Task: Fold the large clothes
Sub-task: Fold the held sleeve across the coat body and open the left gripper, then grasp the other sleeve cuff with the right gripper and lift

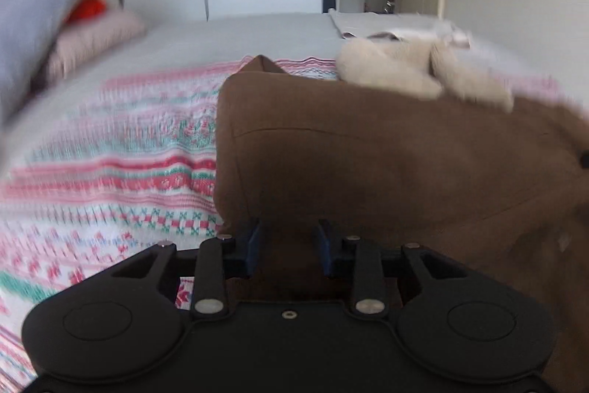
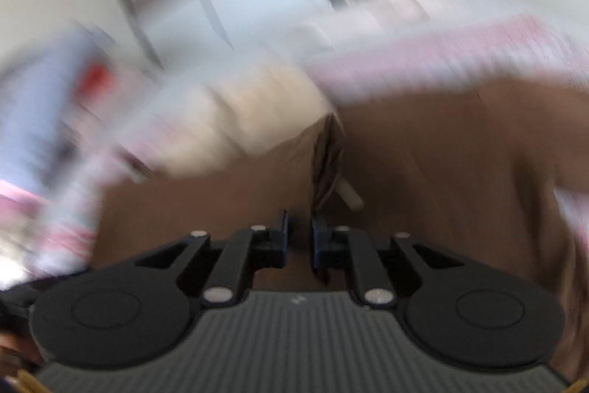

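Brown garment (image 1: 386, 164) on patterned bedspread (image 1: 121, 168); left tongs (image 1: 289, 247), right tongs (image 2: 299, 242) both clenched on it; no legible writing.

Bare bedspread (image 1: 121, 150) left of coat (image 1: 368, 164)

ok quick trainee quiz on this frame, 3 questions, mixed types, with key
1. True or false: the brown garment lies on a patterned bedspread.
2. What sits at the brown garment's far edge? A) cream fleece lining B) a green towel C) a black shoe
3. Fill in: brown fabric sits between the fingers of the left gripper and the right gripper, whose view is heavily ____.

Key: 1 true; 2 A; 3 blurred
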